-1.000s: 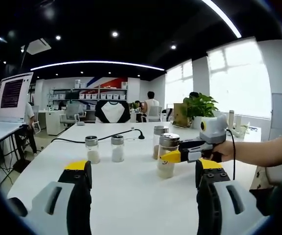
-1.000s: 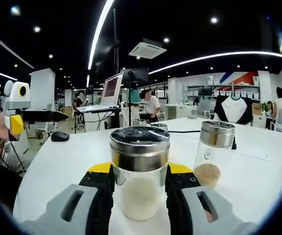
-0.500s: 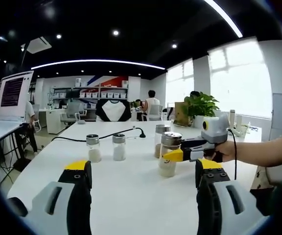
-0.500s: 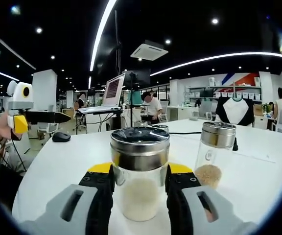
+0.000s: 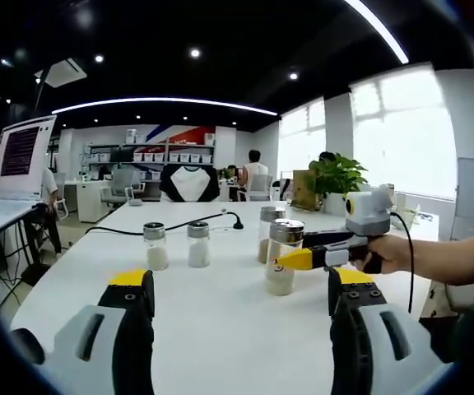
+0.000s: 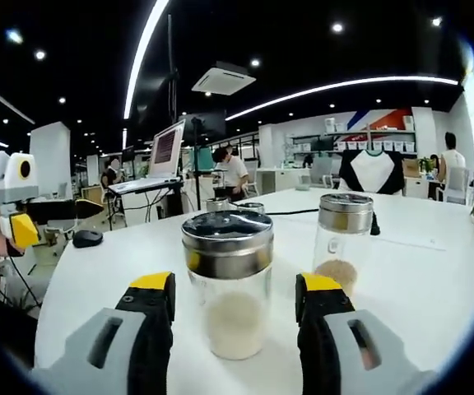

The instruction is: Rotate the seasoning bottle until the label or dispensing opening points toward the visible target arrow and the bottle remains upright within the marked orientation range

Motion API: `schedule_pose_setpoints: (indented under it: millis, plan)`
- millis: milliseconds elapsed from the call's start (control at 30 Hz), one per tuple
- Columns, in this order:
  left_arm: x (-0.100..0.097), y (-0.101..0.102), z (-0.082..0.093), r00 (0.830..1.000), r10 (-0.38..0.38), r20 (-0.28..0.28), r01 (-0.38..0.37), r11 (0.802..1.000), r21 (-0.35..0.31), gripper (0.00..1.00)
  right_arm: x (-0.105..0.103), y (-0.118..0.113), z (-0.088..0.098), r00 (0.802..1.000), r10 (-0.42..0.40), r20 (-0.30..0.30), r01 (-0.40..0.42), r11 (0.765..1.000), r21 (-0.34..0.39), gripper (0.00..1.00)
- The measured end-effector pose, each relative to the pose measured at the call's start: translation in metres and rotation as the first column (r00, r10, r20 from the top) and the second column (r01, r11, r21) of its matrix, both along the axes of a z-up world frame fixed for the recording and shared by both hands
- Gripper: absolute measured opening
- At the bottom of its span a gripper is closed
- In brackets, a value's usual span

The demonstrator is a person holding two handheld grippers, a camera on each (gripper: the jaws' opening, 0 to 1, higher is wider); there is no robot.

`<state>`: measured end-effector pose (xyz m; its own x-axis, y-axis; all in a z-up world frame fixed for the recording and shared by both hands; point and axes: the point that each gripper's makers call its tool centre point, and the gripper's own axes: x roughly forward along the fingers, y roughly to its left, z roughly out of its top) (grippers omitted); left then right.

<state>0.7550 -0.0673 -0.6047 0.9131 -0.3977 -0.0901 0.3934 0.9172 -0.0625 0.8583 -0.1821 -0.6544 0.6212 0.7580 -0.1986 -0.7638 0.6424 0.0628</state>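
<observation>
R gripper (image 6: pixel 234 300) had let go: jaws stood apart at bottom centre of the right gripper view, a gap showing on each side of the seasoning bottle (image 6: pixel 227 292) btwn them, no contact visible. Bottle sat upright on the white table (image 6: pixel 434 280), centre frame, steel cap on, pale powder in lower part. Just right of it & further back, a 2nd shaker (image 6: pixel 342 243) w/ brownish contents. L gripper (image 6: pixel 15 216) showed at left edge of that view, held in a hand.

L gripper's own jaws were wide apart at bottom of the left gripper view, nothing btwn them, above bare tabletop. Centre-right there, R gripper's yellow tips flanked the bottle. 2 small shakers (image 5: pixel 176 244) stood centre-left; black cable (image 5: pixel 179 227) behind them.
</observation>
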Motion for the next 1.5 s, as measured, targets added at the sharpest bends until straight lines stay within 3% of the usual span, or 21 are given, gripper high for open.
schedule_pose_setpoints:
  millis: [433,600,667,800,1067,1200,1267,1500]
  plan:
    - [0.001,-0.002,-0.001,1.000,-0.005,-0.002,0.005,1.000,0.002,0.92,0.001,0.003,0.017,0.988,-0.155,0.017,0.152,0.982,0.115,0.62]
    - [0.001,0.000,-0.002,1.000,0.001,-0.005,-0.001,1.000,0.000,0.92,0.009,0.004,0.008,0.974,-0.228,-0.010,0.228,0.970,0.087,0.60]
    - [0.001,0.001,-0.002,1.000,0.004,-0.006,-0.004,1.000,0.000,0.92,0.009,0.007,0.004,0.974,-0.222,-0.037,0.224,0.971,0.085,0.59]
    - [0.002,0.002,-0.001,1.000,0.008,-0.005,-0.008,1.000,0.007,0.91,0.010,0.006,0.003,0.975,-0.220,0.000,0.220,0.975,0.033,0.59]
    - [0.013,-0.003,0.007,1.000,0.001,0.004,-0.001,1.000,-0.024,0.91,0.014,0.005,0.005,0.971,-0.238,0.000,0.238,0.971,0.028,0.57]
    - [0.014,-0.004,0.014,1.000,0.001,0.030,-0.001,1.000,0.007,0.91,0.019,0.008,0.004,0.969,-0.249,-0.001,0.249,0.968,0.025,0.55]
    - [0.013,-0.005,0.013,1.000,-0.003,0.027,0.003,1.000,0.009,0.91,0.019,0.008,0.001,0.967,-0.255,0.012,0.256,0.967,-0.017,0.55]
    - [0.009,-0.003,0.006,1.000,-0.007,0.011,0.007,1.000,0.006,0.91,0.021,0.003,0.001,0.963,-0.268,0.009,0.268,0.963,-0.001,0.51]
